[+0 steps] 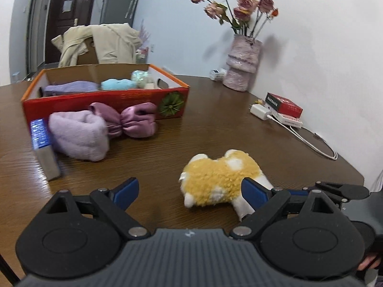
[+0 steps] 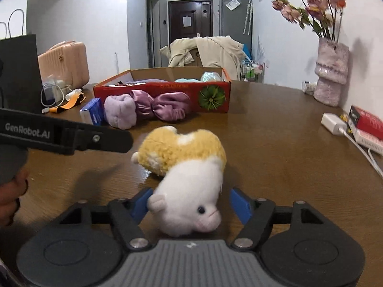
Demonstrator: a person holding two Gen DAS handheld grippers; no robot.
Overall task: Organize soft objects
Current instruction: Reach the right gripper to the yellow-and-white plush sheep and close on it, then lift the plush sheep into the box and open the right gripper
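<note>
Between the blue pads of the right gripper (image 2: 191,205), whose jaws stood apart without pressing it, lay the yellow-and-white plush toy (image 2: 184,167) on the wooden table (image 2: 275,143), while the left gripper (image 1: 190,191) gaped empty beside it.

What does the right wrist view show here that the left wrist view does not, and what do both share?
Only the right wrist view shows the plush toy's white face between the right gripper's blue pads, plus a pink suitcase and black paper bag. Only the left wrist view shows the left gripper open beside the toy. Both share the yellow plush toy, red box, purple bow, lilac plush and vase.
</note>
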